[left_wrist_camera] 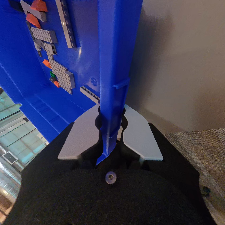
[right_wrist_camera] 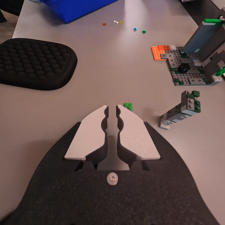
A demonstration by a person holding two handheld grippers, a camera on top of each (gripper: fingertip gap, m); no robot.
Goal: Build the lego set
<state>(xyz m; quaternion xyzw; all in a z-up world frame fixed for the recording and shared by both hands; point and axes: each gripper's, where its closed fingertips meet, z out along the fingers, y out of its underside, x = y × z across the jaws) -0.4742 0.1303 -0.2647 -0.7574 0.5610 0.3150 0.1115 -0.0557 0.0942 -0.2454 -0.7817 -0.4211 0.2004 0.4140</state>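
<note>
My left gripper is shut on the side wall of a blue bin, which is held tilted. Inside the bin lie a large grey studded plate, a long grey beam, a grey brick and orange-red slopes. My right gripper hovers low over the grey table, its jaws a narrow gap apart and empty. A small green corner plate lies just right of its right fingertip. A partly built model with an orange plate stands at the right.
A small grey-and-green subassembly lies in front of the model. Tiny loose pieces sit at the far middle: red, a white bone, yellow, blue, green. A black textured pad lies left. The blue bin is at the far edge. Across from one pair of fingers to the other is roughly 40 centimeters. The left gripper is farther from the partly built model, some 45 centimeters, than the right, some 20 centimeters.
</note>
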